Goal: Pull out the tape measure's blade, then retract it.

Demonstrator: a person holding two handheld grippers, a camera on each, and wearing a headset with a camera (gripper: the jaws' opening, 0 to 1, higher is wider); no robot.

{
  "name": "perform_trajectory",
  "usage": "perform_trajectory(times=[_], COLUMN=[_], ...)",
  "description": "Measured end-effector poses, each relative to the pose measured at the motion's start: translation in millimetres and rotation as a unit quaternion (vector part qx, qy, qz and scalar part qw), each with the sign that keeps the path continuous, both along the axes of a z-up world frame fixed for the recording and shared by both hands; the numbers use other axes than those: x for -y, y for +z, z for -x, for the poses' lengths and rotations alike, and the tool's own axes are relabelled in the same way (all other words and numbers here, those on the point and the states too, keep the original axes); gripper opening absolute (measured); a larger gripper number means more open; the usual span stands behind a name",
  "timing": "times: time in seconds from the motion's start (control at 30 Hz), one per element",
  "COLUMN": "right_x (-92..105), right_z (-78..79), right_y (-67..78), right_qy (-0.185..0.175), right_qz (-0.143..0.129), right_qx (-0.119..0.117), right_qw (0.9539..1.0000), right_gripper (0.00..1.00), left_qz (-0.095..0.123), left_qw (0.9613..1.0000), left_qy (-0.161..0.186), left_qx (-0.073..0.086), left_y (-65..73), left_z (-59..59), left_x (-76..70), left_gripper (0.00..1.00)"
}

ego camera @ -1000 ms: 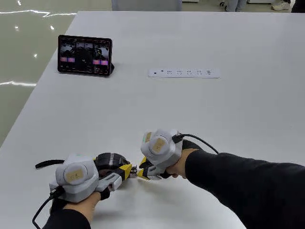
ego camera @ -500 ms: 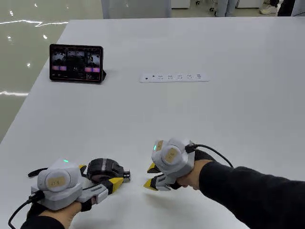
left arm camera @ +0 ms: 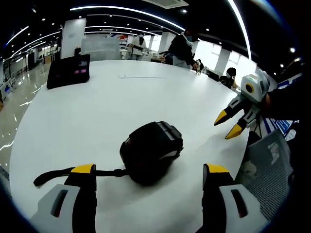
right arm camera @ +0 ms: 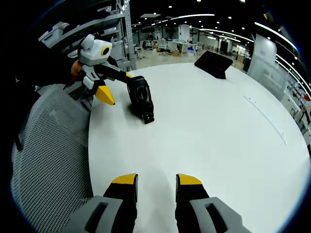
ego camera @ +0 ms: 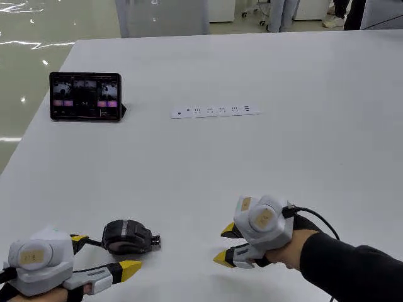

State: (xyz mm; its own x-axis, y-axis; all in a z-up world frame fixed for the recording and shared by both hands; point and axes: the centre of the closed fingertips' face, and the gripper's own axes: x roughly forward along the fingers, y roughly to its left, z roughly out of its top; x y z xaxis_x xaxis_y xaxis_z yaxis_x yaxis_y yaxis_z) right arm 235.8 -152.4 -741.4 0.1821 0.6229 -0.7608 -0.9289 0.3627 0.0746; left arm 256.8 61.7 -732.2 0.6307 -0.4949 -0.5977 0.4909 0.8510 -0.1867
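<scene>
White table point(ego camera: 252, 157): surface plain and matte. Tablet point(ego camera: 85, 95): stands propped at the far left, screen lit and facing the near edge. White power strip point(ego camera: 215, 111): lies flat at the far centre, right of the tablet and well apart from it. Glossy floor point(ego camera: 31, 38): reflects ceiling lights beyond the left edge. Grey mesh chair point(right arm camera: 43, 160): sits beside the near edge.

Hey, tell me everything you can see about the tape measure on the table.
The tape measure is a black, rounded case, rubbery-looking, with ribbed grips. Its blade looks fully wound in, and just the small metal end hook pokes out. A black wrist strap trails from the case. It rests on the white table, between the open jaws of the left gripper, which do not clamp it.
</scene>
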Motion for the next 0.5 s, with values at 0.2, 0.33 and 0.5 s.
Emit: perform_trajectory(times=[0.2, 0.33, 0.5], right_x=[28.2, 45.9, 73.2], right_z=[-3.4, -7.8, -6.5], right_y=[8.7, 13.4, 4.0], right_qy=[-0.039, -0.049, -0.042], right_qz=[-0.015, -0.012, 0.012], right_qx=[-0.003, 0.013, 0.043], right_qw=[0.9991, 0.9986, 0.9981], right_gripper=[0.31, 0.33, 0.37], left_qz=[-0.009, -0.014, -0.047], left_qw=[0.9997, 0.9985, 0.996], left_qy=[-0.024, -0.054, -0.076], left_qx=[0.005, -0.001, 0.004], left_y=[4.5, 6.5, 4.2], left_z=[5.0, 13.1, 16.6], left_x=[-3.1, -1.7, -9.1], left_gripper=[0.93, 0.99, 0.99])
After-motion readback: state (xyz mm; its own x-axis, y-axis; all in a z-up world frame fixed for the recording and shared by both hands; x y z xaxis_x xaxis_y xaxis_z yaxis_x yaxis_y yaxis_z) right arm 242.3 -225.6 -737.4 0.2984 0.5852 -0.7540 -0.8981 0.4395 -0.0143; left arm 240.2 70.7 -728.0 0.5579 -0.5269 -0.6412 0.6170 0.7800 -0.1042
